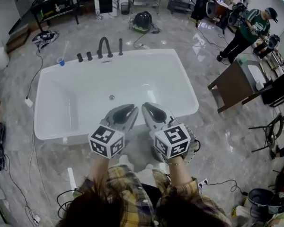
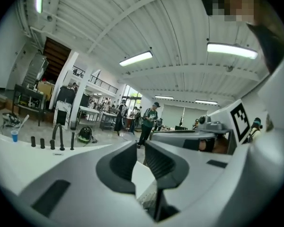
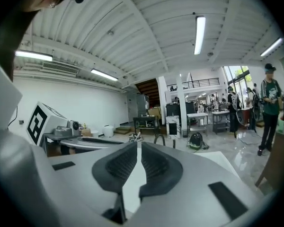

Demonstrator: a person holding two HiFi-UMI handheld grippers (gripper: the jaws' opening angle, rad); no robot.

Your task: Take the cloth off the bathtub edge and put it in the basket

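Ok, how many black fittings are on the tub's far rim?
4, in a row from the left: a short knob, a second knob, the arched spout, then a tall post. None looks hidden.

Blue cup (image 1: 60,61), person in green (image 1: 248,32)

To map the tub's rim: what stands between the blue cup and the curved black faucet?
Two short black knobs stand there on the rim, between the blue cup and the curved faucet. The head view shows this.
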